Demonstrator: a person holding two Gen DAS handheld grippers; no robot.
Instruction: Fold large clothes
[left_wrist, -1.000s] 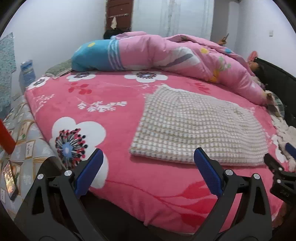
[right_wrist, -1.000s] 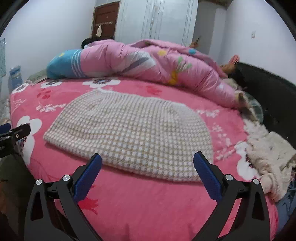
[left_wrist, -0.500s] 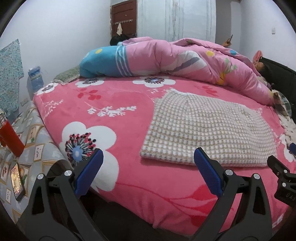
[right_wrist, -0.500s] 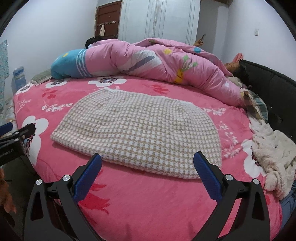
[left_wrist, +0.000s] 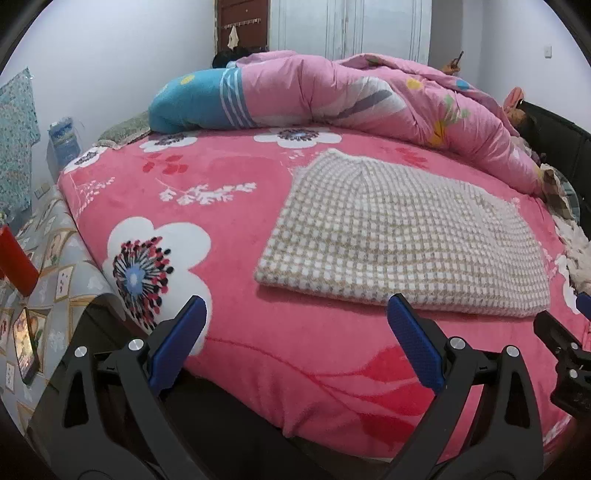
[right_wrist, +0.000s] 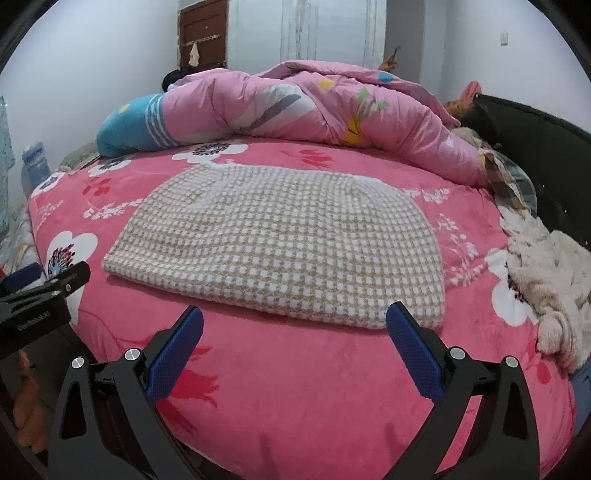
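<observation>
Looks nearly done: checked knit garment (right_wrist: 280, 240) folded flat at 12 o'clock; left gripper (left_wrist: 295, 332) and right gripper (right_wrist: 295, 332) wide, holding nothing.

person under quilt (right_wrist: 295, 103) mostly hidden, phone (left_wrist: 26, 345) screen blurred

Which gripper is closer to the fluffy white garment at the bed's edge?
Right. The right gripper is nearer the fluffy white garment; the left gripper is further away, beyond the checked folded cloth's other end.
</observation>
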